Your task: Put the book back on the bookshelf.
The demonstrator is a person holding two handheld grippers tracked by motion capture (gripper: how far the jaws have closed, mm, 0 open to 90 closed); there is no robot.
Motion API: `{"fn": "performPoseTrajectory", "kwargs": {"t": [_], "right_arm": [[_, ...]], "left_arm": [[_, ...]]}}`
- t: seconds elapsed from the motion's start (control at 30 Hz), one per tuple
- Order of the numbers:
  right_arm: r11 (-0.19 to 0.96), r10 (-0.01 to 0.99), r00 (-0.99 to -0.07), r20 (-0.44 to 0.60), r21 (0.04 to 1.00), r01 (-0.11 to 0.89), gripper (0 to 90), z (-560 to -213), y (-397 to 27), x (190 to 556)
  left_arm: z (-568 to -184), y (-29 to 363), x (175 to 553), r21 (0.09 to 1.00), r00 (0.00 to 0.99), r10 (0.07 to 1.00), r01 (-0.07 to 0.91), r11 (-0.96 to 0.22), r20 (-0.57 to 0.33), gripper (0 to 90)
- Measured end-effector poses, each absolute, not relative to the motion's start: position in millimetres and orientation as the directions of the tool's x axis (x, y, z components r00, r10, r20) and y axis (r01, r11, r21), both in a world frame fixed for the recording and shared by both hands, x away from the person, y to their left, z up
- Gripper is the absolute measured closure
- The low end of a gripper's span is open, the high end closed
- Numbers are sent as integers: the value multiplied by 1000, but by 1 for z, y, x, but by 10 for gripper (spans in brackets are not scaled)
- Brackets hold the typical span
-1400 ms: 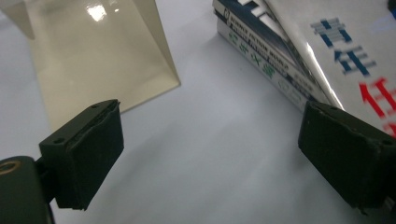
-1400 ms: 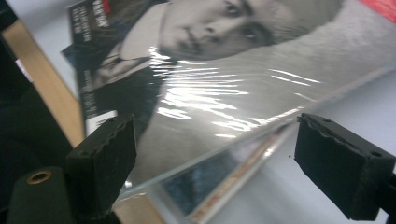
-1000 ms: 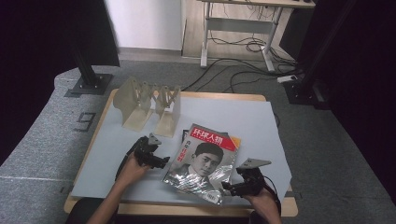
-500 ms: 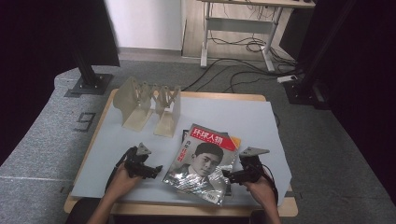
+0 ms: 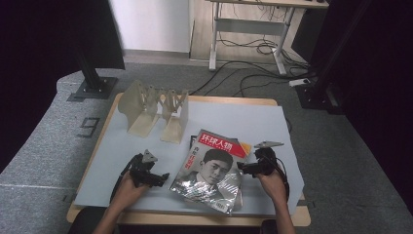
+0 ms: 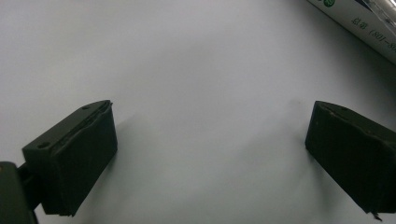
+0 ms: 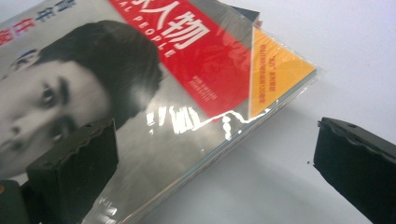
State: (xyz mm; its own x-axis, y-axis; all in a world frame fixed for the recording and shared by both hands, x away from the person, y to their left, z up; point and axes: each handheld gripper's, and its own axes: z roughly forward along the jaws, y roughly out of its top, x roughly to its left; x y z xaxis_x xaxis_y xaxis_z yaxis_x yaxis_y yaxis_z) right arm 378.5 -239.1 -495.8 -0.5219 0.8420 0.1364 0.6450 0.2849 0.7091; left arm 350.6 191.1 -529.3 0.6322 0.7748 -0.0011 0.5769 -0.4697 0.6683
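Both the left gripper point(image 5: 163, 176) and right gripper point(image 5: 242, 169), jaws just opening wide and empty, are flanking the plastic-wrapped magazine point(image 5: 211, 170) lying on the grey mat point(image 5: 253, 119); light, floppy, slick, probably best pinched at its edge.

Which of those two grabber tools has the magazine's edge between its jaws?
The right gripper: its open jaws straddle the magazine's right edge. The left gripper sits beside it, over bare table cover.

A recording lab: beyond the left gripper point(image 5: 163, 176) black curtains point(image 5: 44, 58) flank a grey-covered table point(image 5: 234, 114), with stand feet point(image 5: 92, 90) and loose cables point(image 5: 253, 48) on carpet.
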Motion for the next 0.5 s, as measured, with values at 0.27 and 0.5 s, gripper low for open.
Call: {"fn": "performPoseTrajectory", "kwargs": {"t": [0.27, 0.5], "right_arm": [[243, 824, -519, 225, 688, 683, 0, -512, -236, 399], [203, 793, -524, 311, 676, 709, 0, -519, -232, 409]], "left_arm": [[-529, 191, 351, 668, 632, 775, 577, -470, 0, 21], [-529, 191, 351, 668, 632, 775, 577, -470, 0, 21]]}}
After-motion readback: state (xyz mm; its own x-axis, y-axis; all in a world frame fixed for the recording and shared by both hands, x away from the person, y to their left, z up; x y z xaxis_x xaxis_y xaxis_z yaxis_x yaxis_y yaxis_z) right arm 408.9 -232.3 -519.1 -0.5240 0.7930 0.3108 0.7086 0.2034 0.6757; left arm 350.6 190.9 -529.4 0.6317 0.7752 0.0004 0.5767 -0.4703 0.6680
